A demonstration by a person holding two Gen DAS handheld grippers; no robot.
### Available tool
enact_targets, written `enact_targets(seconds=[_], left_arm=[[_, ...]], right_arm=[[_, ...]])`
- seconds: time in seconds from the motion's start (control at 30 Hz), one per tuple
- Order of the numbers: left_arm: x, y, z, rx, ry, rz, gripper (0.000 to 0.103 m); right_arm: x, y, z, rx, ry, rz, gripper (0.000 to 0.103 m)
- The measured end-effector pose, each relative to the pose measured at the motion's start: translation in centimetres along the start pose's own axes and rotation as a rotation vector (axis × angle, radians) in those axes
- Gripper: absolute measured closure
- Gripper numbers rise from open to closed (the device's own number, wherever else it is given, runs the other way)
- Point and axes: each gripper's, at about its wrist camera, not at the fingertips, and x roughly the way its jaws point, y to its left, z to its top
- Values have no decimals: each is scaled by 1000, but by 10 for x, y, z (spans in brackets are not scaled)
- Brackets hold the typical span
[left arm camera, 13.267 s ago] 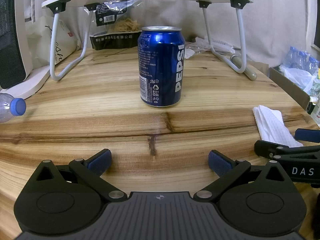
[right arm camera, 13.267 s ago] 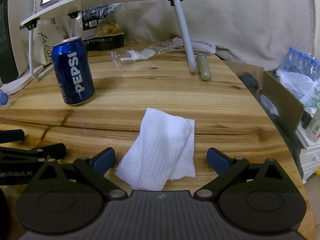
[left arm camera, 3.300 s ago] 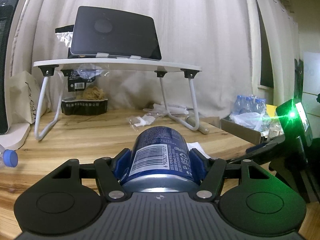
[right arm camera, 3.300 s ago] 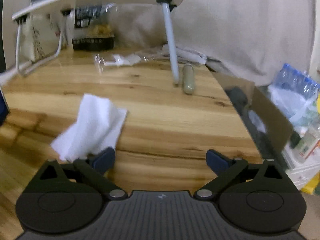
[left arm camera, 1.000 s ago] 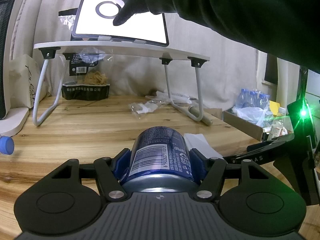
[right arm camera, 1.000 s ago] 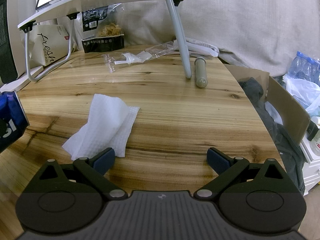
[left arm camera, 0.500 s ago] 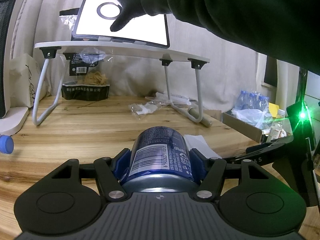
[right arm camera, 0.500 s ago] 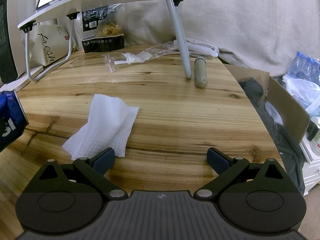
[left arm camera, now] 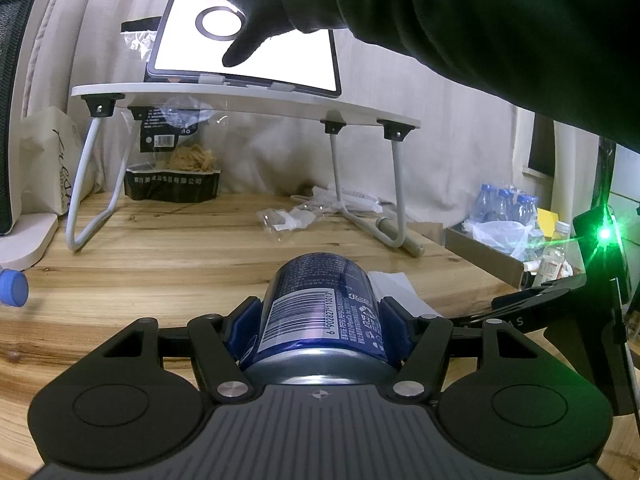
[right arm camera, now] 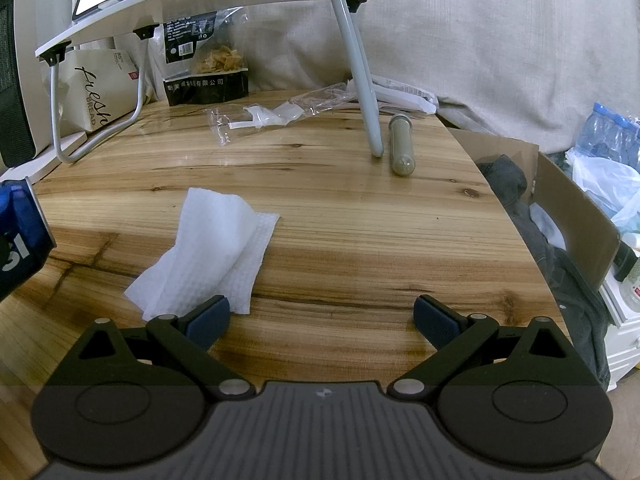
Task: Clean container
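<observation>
Table (right arm camera: pixel 360 216); can (left arm camera: pixel 320 312), lower centre, which we pinch by its sides in the left gripper (left arm camera: pixel 320 320), judging it light, slick, dentable; tissue (right arm camera: pixel 212 252), soft, lower left beside our spread, empty right gripper (right arm camera: pixel 320 320).

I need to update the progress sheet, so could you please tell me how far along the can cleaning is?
Done: the left gripper is shut on the blue Pepsi can, held off the wooden table. In hand: nothing more; the right gripper stands open beside the white paper towel, which lies flat, while a gloved hand reaches to the lit tablet. Left: gripping the towel and wiping the can.
</observation>
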Motion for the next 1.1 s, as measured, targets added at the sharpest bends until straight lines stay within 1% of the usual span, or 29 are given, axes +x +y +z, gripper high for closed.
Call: enact_targets(seconds=[0.8,1.1], left_arm=[[2,3,2,-4,1,-6,36],[6,-2,5,36,-13,8,36]], right_arm=[[0,0,0,0,0,0,0],[0,0,0,1,1,0,0]])
